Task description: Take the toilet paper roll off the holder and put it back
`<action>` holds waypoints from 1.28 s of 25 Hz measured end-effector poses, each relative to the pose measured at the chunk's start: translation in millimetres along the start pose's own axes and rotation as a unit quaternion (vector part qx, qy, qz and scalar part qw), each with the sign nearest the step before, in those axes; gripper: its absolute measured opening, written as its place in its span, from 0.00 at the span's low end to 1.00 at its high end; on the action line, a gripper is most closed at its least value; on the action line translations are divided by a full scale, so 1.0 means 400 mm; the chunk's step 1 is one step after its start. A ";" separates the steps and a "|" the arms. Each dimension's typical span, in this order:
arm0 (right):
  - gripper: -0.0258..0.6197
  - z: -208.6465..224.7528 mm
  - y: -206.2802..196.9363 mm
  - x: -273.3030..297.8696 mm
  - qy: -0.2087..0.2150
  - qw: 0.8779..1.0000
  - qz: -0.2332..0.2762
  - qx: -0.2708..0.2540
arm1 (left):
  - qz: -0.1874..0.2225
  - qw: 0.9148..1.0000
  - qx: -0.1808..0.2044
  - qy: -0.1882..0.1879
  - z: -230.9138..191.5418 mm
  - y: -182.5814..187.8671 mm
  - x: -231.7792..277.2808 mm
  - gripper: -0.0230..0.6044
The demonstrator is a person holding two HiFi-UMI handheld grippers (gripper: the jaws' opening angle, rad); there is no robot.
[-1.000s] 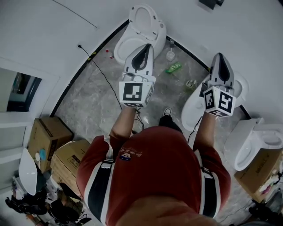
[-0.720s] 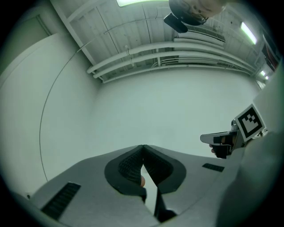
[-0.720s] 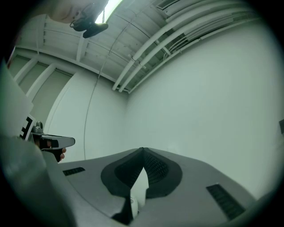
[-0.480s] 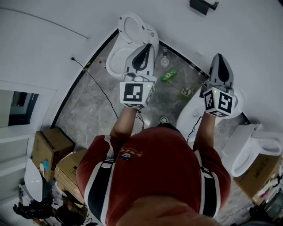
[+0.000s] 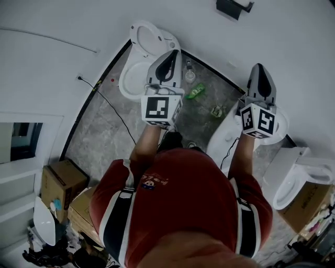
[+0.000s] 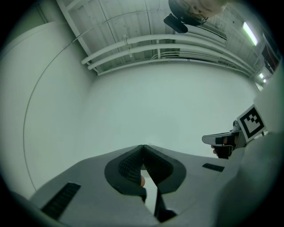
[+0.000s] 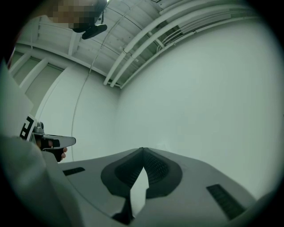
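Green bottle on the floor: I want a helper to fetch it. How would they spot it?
Find the open toilet by the wall at the head view's top left. On the grey floor to its right lies the green bottle. It alone is bright green and long; the clear container beside it and the small box nearby are paler and shorter.

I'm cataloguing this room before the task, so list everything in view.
toilets: three, white, one in the corner, two at right
toilet paper holder: one, dark, on the wall
bottle: one, green, lying on the floor
cardboard boxes: at least three, brown, lower left and lower right
cable: one, black, across the floor
shirt: one, red, on the person
left gripper: one, grey, shut, empty
right gripper: one, grey, shut, empty
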State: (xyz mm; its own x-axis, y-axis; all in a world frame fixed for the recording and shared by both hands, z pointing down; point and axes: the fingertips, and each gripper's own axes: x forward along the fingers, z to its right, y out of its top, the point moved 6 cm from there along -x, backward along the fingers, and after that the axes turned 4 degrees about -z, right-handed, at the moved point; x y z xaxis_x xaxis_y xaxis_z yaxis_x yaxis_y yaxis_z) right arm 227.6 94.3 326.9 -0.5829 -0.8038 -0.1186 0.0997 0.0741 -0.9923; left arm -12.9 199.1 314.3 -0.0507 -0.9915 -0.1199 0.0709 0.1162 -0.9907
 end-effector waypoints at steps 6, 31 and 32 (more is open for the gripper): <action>0.05 -0.020 -0.017 0.115 -0.028 1.000 0.003 -0.009 | 0.008 0.999 -0.015 -0.037 -0.086 -0.040 0.129 0.07; 0.05 -0.036 -0.071 0.560 -0.144 0.989 -0.011 -0.031 | 0.004 0.984 -0.051 -0.172 -0.334 -0.143 0.661 0.07; 0.05 -0.013 -0.078 0.573 -0.148 0.988 -0.013 -0.030 | 0.005 0.984 -0.049 -0.173 -0.325 -0.146 0.682 0.07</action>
State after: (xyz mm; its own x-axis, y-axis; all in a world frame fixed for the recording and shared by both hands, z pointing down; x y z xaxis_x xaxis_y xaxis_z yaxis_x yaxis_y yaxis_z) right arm 86.8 -89.1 330.4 -0.3230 -0.9425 -0.0856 0.0337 0.0789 -0.9963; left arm -160.5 -70.5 331.0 0.2935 -0.9488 -0.1171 -0.0284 0.1138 -0.9931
